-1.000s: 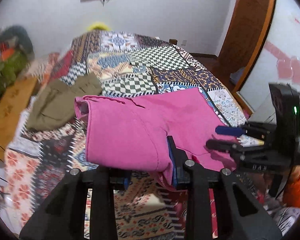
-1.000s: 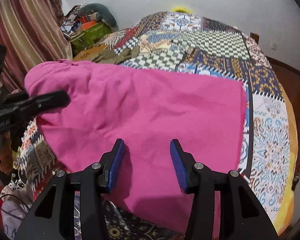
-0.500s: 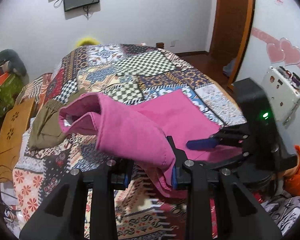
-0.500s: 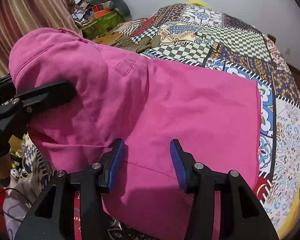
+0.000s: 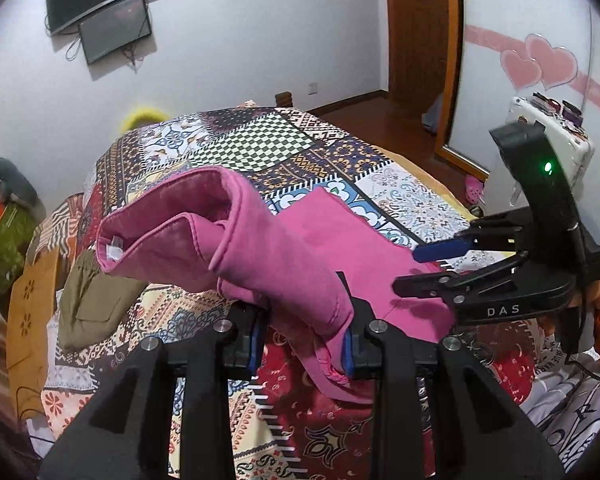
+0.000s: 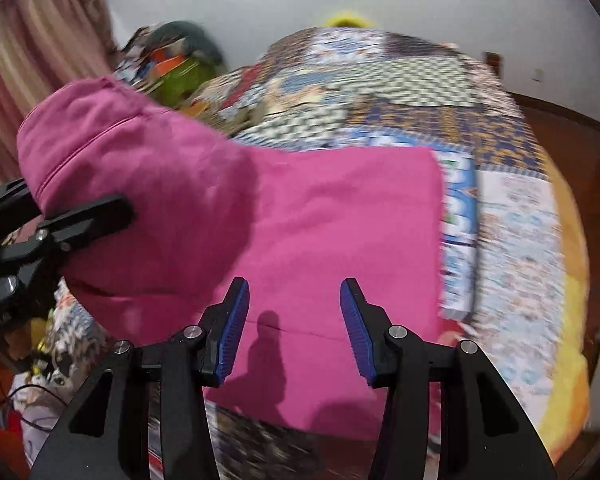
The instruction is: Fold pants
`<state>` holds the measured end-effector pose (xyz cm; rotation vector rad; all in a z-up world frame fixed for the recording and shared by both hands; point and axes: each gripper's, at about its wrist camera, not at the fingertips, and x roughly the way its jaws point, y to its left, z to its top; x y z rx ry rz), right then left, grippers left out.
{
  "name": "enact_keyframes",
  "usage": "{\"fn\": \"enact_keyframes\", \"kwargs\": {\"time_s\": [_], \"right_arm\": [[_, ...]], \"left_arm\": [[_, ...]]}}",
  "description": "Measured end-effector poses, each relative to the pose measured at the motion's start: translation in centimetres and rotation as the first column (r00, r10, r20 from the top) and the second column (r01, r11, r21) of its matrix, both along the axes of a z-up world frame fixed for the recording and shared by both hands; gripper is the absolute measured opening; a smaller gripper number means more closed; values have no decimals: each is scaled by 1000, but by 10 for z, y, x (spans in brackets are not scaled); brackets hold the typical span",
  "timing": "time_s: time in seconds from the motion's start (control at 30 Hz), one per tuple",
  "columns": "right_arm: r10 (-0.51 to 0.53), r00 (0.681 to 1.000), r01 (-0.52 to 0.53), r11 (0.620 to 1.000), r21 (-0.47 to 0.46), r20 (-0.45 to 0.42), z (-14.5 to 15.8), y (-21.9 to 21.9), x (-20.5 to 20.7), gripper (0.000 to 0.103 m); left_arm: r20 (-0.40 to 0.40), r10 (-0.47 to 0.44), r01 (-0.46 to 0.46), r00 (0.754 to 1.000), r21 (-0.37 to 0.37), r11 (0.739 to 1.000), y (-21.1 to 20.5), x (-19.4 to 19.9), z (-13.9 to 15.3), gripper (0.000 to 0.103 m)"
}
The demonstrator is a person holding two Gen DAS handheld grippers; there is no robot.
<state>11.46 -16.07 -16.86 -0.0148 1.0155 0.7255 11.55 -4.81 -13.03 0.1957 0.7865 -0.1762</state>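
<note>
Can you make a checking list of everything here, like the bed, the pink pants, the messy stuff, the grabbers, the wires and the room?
Surface: patchwork quilt covering the bed.
Job's things: pink pants, one end lifted, the rest lying on the quilt.
Clutter: olive garment on the quilt; pile of things by the curtain.
Grippers: left hand-held gripper shut on the pink pants; right hand-held gripper open above them.
Cables: wires hanging under the wall screen.
Surroundings: wooden door, pink heart stickers.
</note>
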Motion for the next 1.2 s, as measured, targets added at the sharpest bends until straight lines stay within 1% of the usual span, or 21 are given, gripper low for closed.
{"fn": "enact_keyframes", "kwargs": {"time_s": [0.1, 0.17, 0.23, 0.3, 0.43, 0.67, 0.83, 1.0, 1.2], "right_arm": [[-30, 999, 29, 999, -26, -41, -16, -12, 1, 44], [-30, 998, 27, 998, -49, -59, -24, -14, -2, 44], [-18, 998, 15, 998, -64, -57, -32, -11, -4, 44], [-12, 999, 10, 998, -57, -34, -33, -11, -6, 44], [-26, 998, 24, 999, -30, -51, -30, -16, -2, 44], [-84, 996, 84, 996, -7, -39, -26, -36, -1, 44], [-140, 990, 140, 990, 12, -18, -19, -51, 1, 44], [-175, 984, 175, 984, 25, -8, -15, -62, 3, 44], [-193, 981, 193, 981, 22, -1, -12, -69, 2, 44]], "left_arm": [[-6, -18, 18, 1000, -14, 1000, -6, 3, 1, 30], [-13, -34, 34, 999, -25, 999, -11, 8, 2, 30], [-18, -47, 47, 999, -25, 999, -15, 11, 2, 30], [-31, -64, 63, 997, -28, 998, -21, 15, 1, 30], [-60, -89, 87, 994, -41, 995, -31, 24, -4, 30], [-130, -122, 106, 984, -124, 987, -37, 40, -15, 30], [-200, -148, 115, 969, -166, 979, -46, 52, -31, 30], [-227, -159, 128, 961, -146, 981, -57, 57, -39, 30], [-261, -165, 135, 951, -126, 983, -66, 61, -50, 31]]}}
